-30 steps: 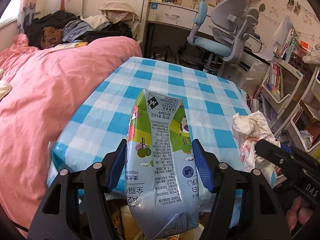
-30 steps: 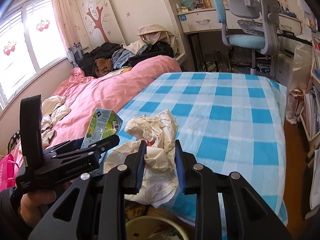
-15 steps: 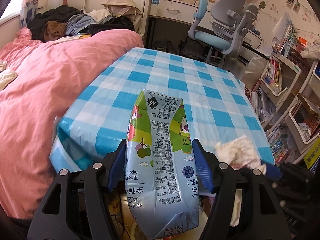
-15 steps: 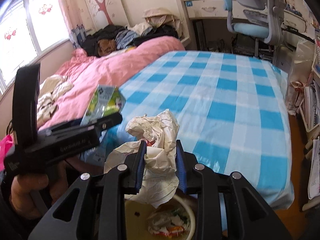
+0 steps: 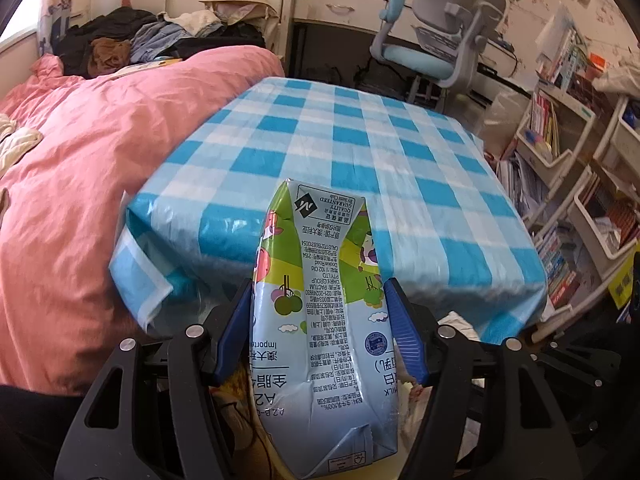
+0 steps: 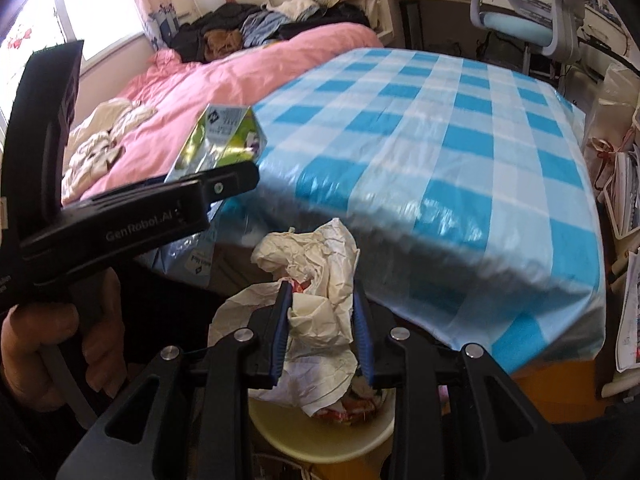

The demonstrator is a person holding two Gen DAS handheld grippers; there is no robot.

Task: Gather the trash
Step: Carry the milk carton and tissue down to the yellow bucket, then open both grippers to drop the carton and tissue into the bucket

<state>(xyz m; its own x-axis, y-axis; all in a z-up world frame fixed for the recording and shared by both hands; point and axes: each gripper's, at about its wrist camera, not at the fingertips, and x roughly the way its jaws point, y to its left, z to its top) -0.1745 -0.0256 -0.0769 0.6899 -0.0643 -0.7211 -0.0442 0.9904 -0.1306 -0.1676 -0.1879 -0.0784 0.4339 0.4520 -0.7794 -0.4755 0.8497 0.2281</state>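
The left gripper (image 5: 322, 334) has its blue fingers (image 5: 236, 330) pressed tight on both sides of a milk carton (image 5: 320, 320), and the carton sticks up and forward between them. The right gripper (image 6: 320, 334) has its fingers squeezed on a ball of crumpled paper (image 6: 316, 280). A second ago both grippers were up at the near edge of the table (image 5: 360, 152) with the blue and white checked cloth. The paper was over the cloth then. Now both have come back and down, so the carton and the paper hang in the air in front of the table edge, below its top. A pale yellow bin (image 6: 320, 436) has come into sight under the paper in the right wrist view, with some colored scraps (image 6: 344, 408) already lying in it. A second ago only a bit of its rim showed. In the left wrist view a pale yellow patch shows under the carton, but it is hard to tell what it is. The person's left hand (image 6: 48, 360) shows at the side, wrapped around the handle. The pink blanket (image 5: 80, 184) on the bed and the blue chair (image 5: 436, 52) sit where they were.
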